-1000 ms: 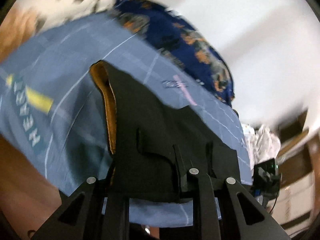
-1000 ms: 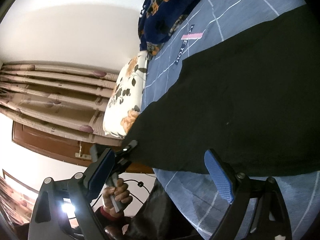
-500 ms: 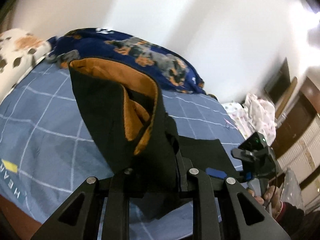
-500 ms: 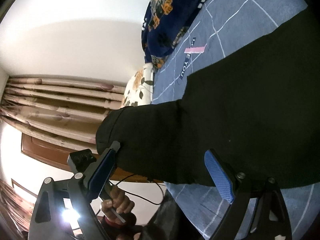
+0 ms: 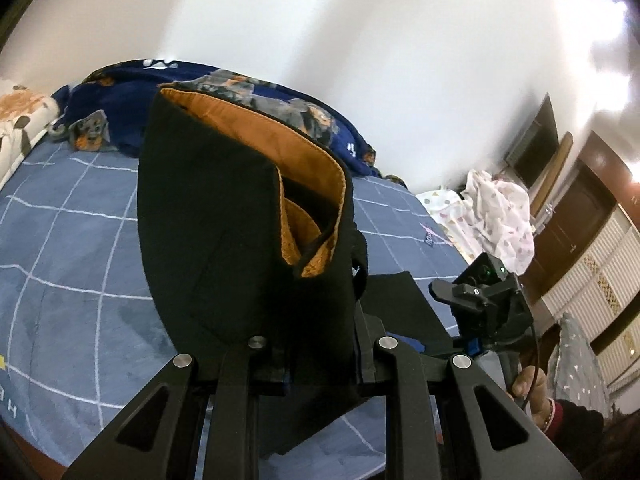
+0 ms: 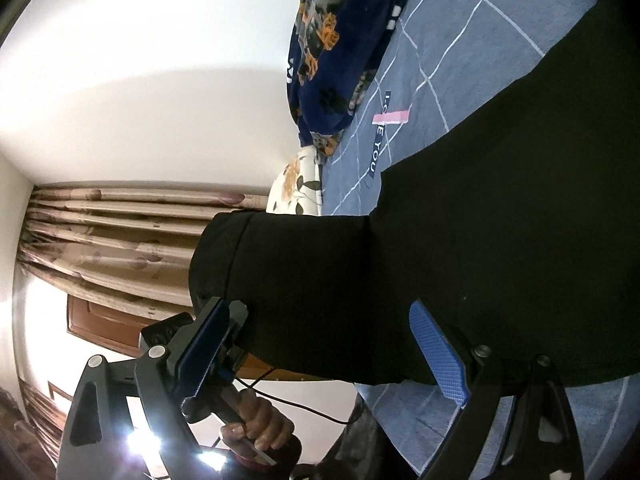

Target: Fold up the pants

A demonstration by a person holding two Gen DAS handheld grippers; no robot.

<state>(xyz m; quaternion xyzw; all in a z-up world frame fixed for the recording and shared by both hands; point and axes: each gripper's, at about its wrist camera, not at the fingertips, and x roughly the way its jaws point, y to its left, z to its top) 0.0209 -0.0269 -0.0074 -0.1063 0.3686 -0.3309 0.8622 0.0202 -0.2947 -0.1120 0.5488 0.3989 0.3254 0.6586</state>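
Observation:
Black pants (image 5: 224,240) with an orange lining stand up in front of the left wrist camera. My left gripper (image 5: 320,360) is shut on their waist end, and the cloth hides its fingertips. In the right wrist view the pants (image 6: 480,240) stretch from the bed at the right to the raised end at the left, where a hand (image 6: 260,424) holds the left gripper's handle. My right gripper (image 6: 320,352) is open, its blue pads (image 6: 438,356) wide apart at the near edge of the pants, not pressing on the cloth. Its camera housing (image 5: 486,280) shows at the right in the left wrist view.
A blue sheet (image 5: 72,248) with white grid lines covers the bed. A navy blanket (image 5: 120,128) with dog prints and a floral pillow (image 5: 16,120) lie at its far side. A white patterned cloth pile (image 5: 496,216) and cupboards (image 5: 592,280) stand right; curtains (image 6: 120,232) hang behind.
My left gripper rolled and rose with the pants' waist end, which now stands off the bed with the orange lining opened up. The right gripper has stayed open and almost still.

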